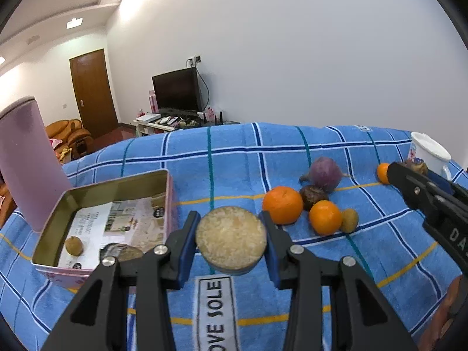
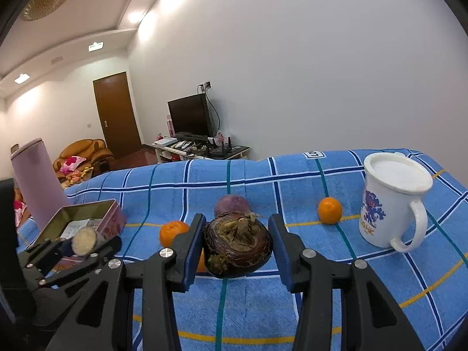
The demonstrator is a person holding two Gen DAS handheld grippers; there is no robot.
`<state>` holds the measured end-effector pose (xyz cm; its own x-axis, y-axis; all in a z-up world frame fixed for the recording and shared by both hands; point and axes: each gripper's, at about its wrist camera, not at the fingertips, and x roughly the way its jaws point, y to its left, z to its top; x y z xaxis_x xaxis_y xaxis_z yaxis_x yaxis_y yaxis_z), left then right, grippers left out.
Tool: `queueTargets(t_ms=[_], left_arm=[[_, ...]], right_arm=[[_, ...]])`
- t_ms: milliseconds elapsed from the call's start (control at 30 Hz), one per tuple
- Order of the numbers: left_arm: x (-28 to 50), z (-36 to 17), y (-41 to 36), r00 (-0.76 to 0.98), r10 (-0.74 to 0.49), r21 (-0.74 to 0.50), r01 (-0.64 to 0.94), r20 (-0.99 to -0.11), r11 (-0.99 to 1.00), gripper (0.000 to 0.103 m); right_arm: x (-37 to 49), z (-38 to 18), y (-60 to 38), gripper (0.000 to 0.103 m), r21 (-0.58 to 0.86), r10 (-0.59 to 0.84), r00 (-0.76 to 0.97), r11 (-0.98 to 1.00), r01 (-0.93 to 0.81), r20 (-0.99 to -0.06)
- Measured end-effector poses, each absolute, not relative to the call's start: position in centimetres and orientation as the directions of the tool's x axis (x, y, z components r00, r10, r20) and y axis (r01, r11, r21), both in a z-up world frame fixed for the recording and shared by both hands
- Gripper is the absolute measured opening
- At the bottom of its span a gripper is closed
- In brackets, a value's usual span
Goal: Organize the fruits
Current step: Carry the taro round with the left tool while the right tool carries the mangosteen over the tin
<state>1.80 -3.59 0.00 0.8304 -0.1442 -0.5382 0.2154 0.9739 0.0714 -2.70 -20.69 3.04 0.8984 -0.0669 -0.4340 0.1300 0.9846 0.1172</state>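
Observation:
My left gripper (image 1: 231, 239) is shut on a round pale yellow slice (image 1: 230, 238), held above the blue checked cloth just right of the open pink tin (image 1: 166, 187). The tin holds a small brown fruit (image 1: 74, 245) and a dark item (image 1: 121, 252). My right gripper (image 2: 237, 245) is shut on a dark brown water chestnut (image 2: 237, 247), held above the cloth. On the cloth lie two oranges (image 1: 282, 204) (image 1: 325, 217), a dark chestnut (image 1: 313, 196), a purple round fruit (image 1: 325, 173), a small brown fruit (image 1: 349, 220) and a far small orange (image 2: 330, 210).
A tall pink cylinder (image 1: 27, 163) stands behind the tin at the left. A white mug with a lid (image 2: 390, 201) stands at the right near the cloth's edge. A TV stand and a door lie beyond the table.

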Motion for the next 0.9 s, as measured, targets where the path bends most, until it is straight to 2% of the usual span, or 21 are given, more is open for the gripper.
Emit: queueTargets(t_ms=[200, 900], left_arm=[[1.5, 0.9, -1.6, 0.844, -0.138, 0.072, 0.203, -0.518, 0.976, 0.043], [3.9, 2.1, 6.7, 0.87, -0.065, 0.025, 0.089, -0.489, 0.996, 0.042]], right_arm=[[-3.1, 3.0, -19.4, 0.046, 0.084, -0.085, 0.899, 0.988, 0.134, -0.43], [-1.3, 4.8, -10.3, 0.046, 0.043, 0.004, 0.903, 0.999, 0.016, -0.429]])
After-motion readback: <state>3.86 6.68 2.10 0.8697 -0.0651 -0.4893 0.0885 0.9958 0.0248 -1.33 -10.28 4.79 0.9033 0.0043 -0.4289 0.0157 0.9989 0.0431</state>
